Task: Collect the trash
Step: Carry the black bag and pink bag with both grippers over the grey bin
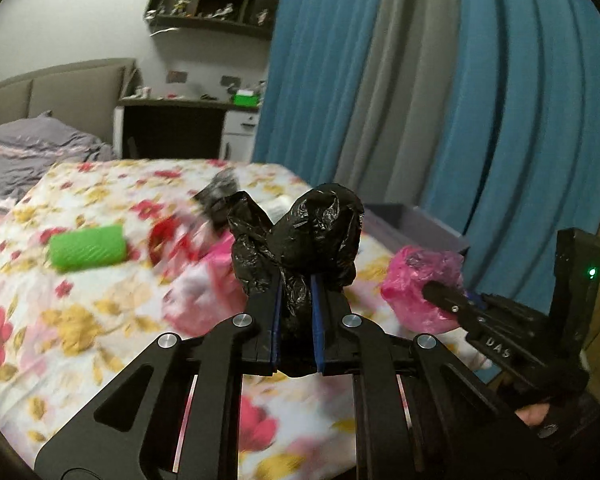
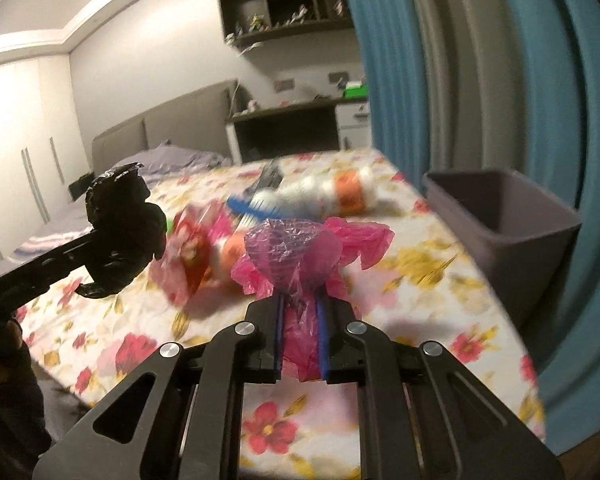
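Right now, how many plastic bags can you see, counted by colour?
Black: 1, black bag in the left tongs
Pink: 2, held pink bag in the right tongs, loose pink bag on the flowered cloth
Total: 3

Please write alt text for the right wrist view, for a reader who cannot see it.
The right gripper is shut on a crumpled pink plastic bag above a floral bedsheet. At left, the left gripper holds a black plastic bag; a grey bin stands at right, by blue curtains.
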The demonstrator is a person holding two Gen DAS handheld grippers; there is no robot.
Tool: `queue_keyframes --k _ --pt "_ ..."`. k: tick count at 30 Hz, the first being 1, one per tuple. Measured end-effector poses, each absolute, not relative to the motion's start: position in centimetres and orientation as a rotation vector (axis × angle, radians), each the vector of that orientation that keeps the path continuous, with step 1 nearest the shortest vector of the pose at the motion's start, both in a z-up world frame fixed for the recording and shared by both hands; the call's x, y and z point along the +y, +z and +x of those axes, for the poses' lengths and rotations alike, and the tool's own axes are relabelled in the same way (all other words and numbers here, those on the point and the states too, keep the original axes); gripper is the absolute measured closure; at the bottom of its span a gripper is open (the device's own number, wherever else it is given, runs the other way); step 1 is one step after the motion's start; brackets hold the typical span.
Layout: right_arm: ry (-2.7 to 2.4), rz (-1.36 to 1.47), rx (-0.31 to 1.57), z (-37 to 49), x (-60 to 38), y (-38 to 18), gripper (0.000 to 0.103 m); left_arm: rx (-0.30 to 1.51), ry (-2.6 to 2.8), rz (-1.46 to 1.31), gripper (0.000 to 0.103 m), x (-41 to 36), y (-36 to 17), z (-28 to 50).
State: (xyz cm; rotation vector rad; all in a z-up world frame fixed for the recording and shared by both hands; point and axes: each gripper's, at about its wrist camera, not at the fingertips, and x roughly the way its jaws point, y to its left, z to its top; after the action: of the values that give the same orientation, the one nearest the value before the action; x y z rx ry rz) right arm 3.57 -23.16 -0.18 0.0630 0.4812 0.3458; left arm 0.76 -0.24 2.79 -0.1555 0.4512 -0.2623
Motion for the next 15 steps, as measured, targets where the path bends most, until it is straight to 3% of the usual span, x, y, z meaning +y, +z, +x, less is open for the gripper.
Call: queue_keyframes --k 15 --pt "0.043 0.063 0.374 12.1 -34.5 3.0 0.089 0.393 -0.443 -0.092 0.091 -16.5 8.1 12.8"
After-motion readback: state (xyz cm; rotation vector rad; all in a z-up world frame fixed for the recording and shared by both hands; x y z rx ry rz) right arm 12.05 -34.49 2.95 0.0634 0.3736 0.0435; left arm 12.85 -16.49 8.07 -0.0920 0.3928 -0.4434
